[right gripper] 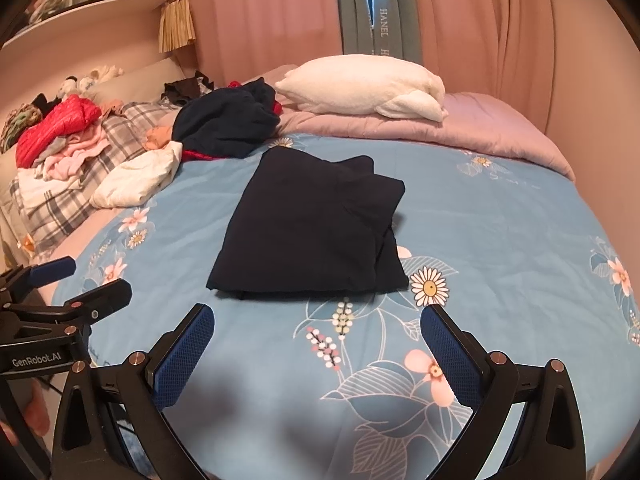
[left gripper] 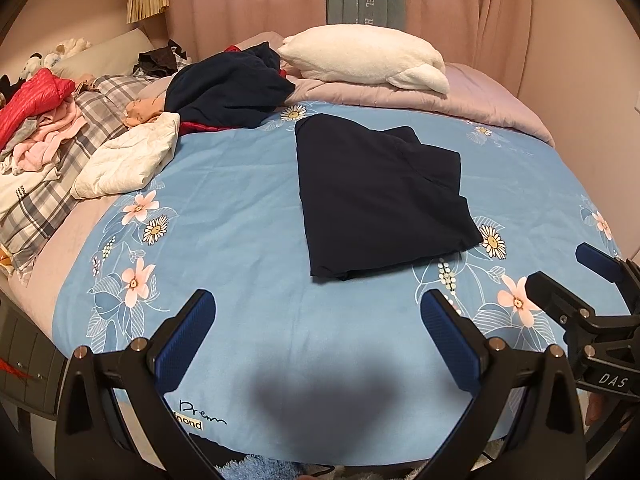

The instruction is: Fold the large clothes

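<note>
From the left wrist view, the left gripper (left gripper: 318, 332) hangs over the near edge of the blue floral bedspread (left gripper: 240, 200), jaws spread wide with nothing between them. The folded navy garment (left gripper: 376, 200) lies flat in the middle of the spread, well ahead of the fingertips. Only this view shows printed lettering at the spread's near hem and a scrap of fluffy blue fabric (left gripper: 248, 470) below it, cut off by the frame. The right gripper (left gripper: 576, 284) enters at the right edge, only partly in frame.

From the right wrist view, the right gripper (right gripper: 318, 332) also stands wide and empty above the spread, the navy garment (right gripper: 308, 232) nearer to it, showing stacked layers at its right side. The left gripper (right gripper: 76, 280) pokes in from the left, its jaws apart. Behind, a crumpled dark garment (right gripper: 228, 120), a white pillow (right gripper: 364, 84) on a mauve quilt (right gripper: 460, 128), and a clothes heap (right gripper: 64, 140) whose separate pieces are hard to tell apart. A shelf top left is blurred
</note>
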Demonstrator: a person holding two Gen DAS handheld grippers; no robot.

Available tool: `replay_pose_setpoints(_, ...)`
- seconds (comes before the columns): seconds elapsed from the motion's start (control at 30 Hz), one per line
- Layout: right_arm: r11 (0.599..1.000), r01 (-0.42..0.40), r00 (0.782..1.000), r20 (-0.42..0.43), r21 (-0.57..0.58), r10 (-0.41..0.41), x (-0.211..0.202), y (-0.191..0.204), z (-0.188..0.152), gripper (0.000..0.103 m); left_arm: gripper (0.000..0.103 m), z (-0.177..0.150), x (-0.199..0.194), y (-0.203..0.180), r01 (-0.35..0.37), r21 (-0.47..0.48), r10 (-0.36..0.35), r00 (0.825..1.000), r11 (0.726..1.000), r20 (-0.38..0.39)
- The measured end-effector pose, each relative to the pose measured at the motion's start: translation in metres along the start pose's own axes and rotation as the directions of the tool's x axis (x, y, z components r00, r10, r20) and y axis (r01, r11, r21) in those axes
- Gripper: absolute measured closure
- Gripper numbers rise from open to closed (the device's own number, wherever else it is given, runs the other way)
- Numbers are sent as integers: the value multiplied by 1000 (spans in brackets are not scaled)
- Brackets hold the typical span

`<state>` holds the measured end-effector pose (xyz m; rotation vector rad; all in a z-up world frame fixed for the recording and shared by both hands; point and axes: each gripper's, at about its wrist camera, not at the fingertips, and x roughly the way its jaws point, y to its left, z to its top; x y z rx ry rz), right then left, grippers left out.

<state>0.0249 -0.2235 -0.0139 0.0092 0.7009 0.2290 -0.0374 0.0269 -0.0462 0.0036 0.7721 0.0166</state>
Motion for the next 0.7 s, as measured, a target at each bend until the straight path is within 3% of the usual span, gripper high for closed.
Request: replay_pose_setpoints(0.7, 1000, -4, 1000, -6, -6, 4, 1, 6, -2, 1, 0, -1, 1, -1, 0, 12, 0, 1000, 1000, 4)
